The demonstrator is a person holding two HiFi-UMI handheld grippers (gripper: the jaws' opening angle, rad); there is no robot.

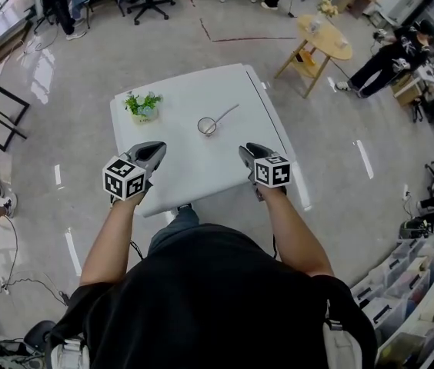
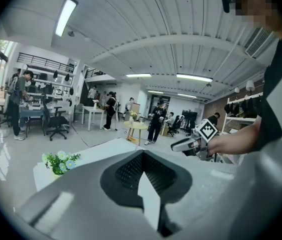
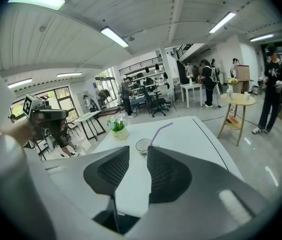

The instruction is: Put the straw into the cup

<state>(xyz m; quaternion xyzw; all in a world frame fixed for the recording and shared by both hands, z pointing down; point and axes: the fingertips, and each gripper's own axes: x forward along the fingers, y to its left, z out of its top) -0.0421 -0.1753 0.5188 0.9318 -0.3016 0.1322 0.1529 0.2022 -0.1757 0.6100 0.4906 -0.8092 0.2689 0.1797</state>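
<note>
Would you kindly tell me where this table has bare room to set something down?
Bare: the near table strip between left gripper and right gripper, and the far edge beyond the cup. Tightest between plant and cup.

White table [image 1: 186,91]; lilac straw [image 3: 160,130]; green plant [image 1: 142,103]; left tool [image 1: 155,147], right tool [image 1: 246,151] grey (cubes [image 1: 125,177]: black-and-white squares).

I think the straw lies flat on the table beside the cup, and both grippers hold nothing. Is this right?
Not quite: the straw already stands slanted inside the cup, as the right gripper view shows. The left gripper and the right gripper do hold nothing.
</note>
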